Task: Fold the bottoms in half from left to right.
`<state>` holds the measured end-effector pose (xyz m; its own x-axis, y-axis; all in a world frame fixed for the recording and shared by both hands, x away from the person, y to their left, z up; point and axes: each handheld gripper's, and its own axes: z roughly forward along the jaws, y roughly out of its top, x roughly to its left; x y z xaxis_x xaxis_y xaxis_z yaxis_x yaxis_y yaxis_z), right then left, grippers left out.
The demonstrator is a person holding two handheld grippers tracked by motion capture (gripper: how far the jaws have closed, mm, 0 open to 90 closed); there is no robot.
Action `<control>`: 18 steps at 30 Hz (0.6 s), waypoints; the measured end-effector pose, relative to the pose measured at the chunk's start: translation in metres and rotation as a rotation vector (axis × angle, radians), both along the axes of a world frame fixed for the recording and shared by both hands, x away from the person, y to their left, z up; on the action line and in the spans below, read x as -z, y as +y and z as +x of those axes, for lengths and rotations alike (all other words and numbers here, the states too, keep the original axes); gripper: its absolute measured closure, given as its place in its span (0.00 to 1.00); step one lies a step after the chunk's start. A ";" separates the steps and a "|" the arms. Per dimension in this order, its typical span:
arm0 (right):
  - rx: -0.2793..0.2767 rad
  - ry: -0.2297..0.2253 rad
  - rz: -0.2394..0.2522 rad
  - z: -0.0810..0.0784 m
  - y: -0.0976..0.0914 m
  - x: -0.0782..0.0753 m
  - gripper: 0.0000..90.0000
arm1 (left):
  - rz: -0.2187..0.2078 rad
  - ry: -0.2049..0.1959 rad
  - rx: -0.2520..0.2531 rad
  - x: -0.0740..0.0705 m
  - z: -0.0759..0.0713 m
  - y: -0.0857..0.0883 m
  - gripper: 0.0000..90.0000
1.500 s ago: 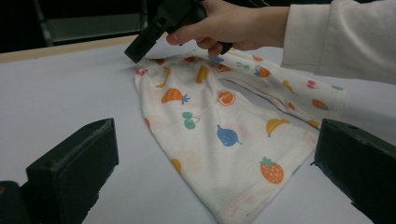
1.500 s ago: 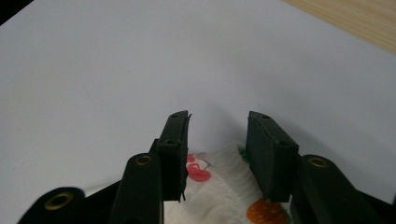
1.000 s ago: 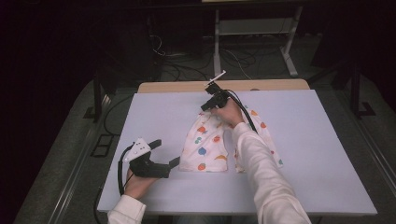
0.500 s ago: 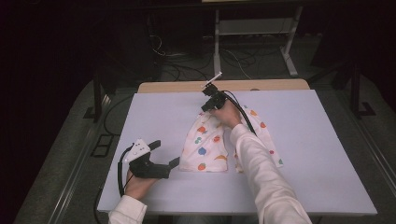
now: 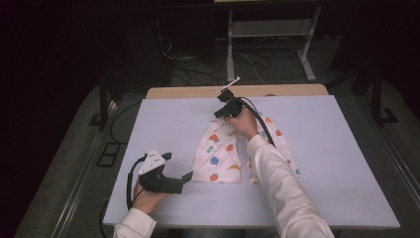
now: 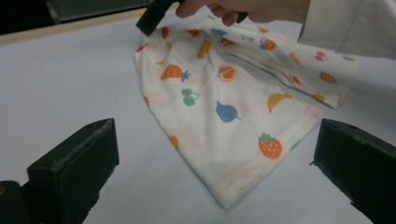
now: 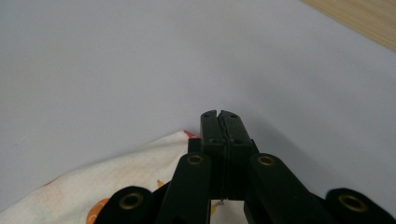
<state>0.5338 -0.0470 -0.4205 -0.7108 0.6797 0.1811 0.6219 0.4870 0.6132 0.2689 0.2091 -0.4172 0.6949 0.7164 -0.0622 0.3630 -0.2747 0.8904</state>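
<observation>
A white cloth [image 5: 218, 153] printed with coloured fruit lies crumpled in the middle of the pale table [image 5: 337, 163]. My right gripper [image 5: 221, 112] is at the cloth's far edge. In the right gripper view its jaws [image 7: 218, 122] are pressed together, with the cloth [image 7: 116, 182] and a small red tag running under them. My left gripper [image 5: 178, 166] rests near the table's front left with its jaws wide apart and nothing between them. They point at the cloth [image 6: 219, 121], and the right gripper [image 6: 152, 16] sits at the cloth's far corner.
A wooden strip [image 5: 277, 90] runs along the table's far edge. Beyond it are a dark floor, cables and a white metal stand [image 5: 270, 29]. A sleeved right forearm [image 5: 277, 178] lies across the right half of the cloth.
The right gripper has sunk slightly onto the cloth's far edge. The left gripper has kept still.
</observation>
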 end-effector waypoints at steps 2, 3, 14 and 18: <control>0.002 -0.005 0.008 -0.002 -0.001 -0.001 0.98 | 0.001 0.023 0.007 0.001 0.000 0.000 0.00; 0.003 -0.007 0.010 -0.003 -0.002 -0.001 0.98 | 0.006 0.033 0.009 0.000 0.001 0.000 0.00; -0.008 -0.043 0.042 -0.011 -0.006 -0.004 0.98 | 0.049 0.071 0.000 -0.011 0.017 0.003 0.01; -0.004 -0.048 0.048 -0.013 -0.009 -0.006 0.98 | 0.047 0.096 -0.002 -0.016 0.023 0.004 0.01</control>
